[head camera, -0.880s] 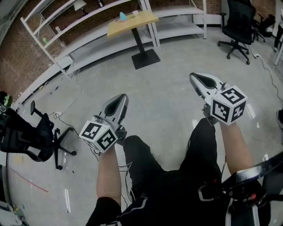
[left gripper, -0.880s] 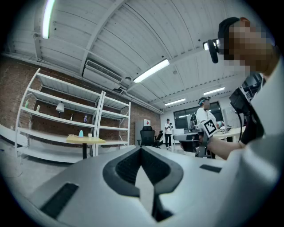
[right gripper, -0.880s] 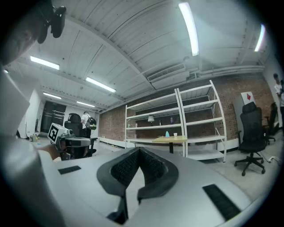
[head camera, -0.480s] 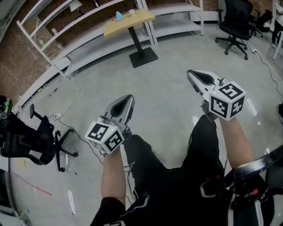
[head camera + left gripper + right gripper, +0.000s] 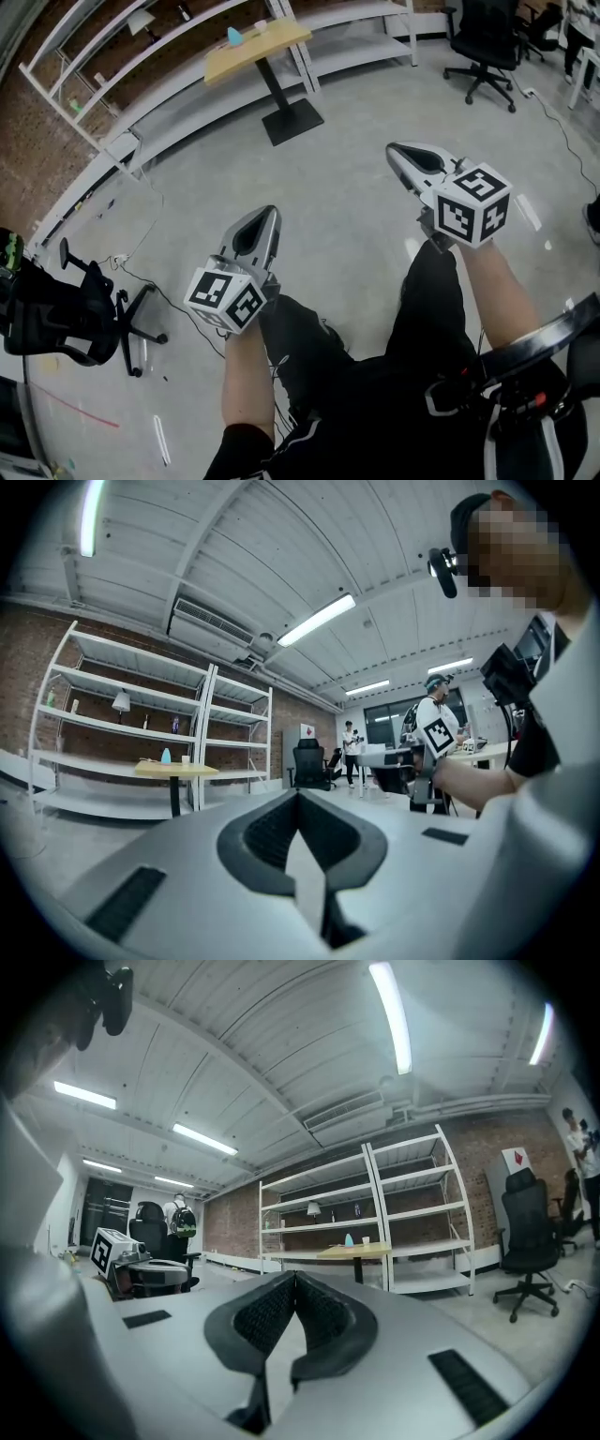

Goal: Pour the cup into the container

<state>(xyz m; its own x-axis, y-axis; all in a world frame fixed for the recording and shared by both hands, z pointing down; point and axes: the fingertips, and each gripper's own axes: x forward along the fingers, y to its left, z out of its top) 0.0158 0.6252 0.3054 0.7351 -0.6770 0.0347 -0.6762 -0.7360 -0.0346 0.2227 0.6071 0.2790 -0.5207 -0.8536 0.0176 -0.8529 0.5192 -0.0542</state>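
A small wooden table (image 5: 253, 45) stands far ahead across the concrete floor. On it are a light blue container (image 5: 232, 36) and a small white cup (image 5: 262, 26). The same table (image 5: 173, 771) shows small in the left gripper view, with the blue container (image 5: 166, 756) and the cup (image 5: 186, 758) on it. In the right gripper view the table (image 5: 354, 1253) carries the container (image 5: 349, 1239) and cup (image 5: 366, 1239). My left gripper (image 5: 272, 212) and right gripper (image 5: 393, 150) are held out over the floor, both shut and empty, far from the table.
White shelving (image 5: 169, 56) runs along the brick wall behind the table. A black office chair (image 5: 483, 42) stands at the far right and another (image 5: 56, 309) at the left, with cables (image 5: 141, 267) on the floor. My dark-trousered legs (image 5: 375, 347) fill the foreground.
The table and shelving have slid left and closer in the head view. Both grippers stay shut; the left one has shifted slightly right and the right one slightly left.
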